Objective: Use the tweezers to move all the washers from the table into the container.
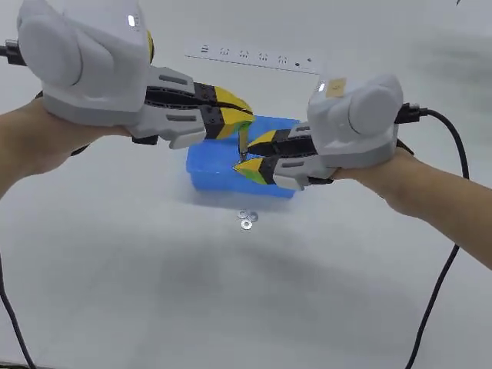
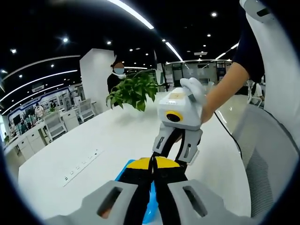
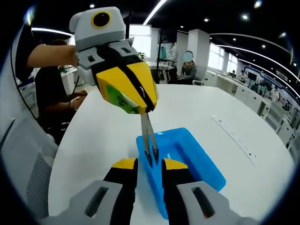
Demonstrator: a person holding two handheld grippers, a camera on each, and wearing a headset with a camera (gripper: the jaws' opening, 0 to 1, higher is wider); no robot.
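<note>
**Head view:** A white worktop [image 1: 115, 292] carries a blue container [image 1: 207, 177], with a power strip [image 1: 254, 58] behind it. The washers [image 1: 246, 220] lie on the worktop just in front of the container, outside it. The left gripper [image 1: 244, 119] has its fingers closed on the tweezers [image 1: 242, 142], which hang tips-down over the container. The right gripper [image 1: 244, 156] faces it.

**Left gripper view:** The left gripper's own fingers are pressed together. The right gripper [image 2: 172, 154] is directly opposite.

**Right gripper view:** The right gripper's own fingers [image 3: 124, 171] stand parted. The tweezers' [image 3: 149, 136] tips are in the gap, and contact cannot be determined.
</note>
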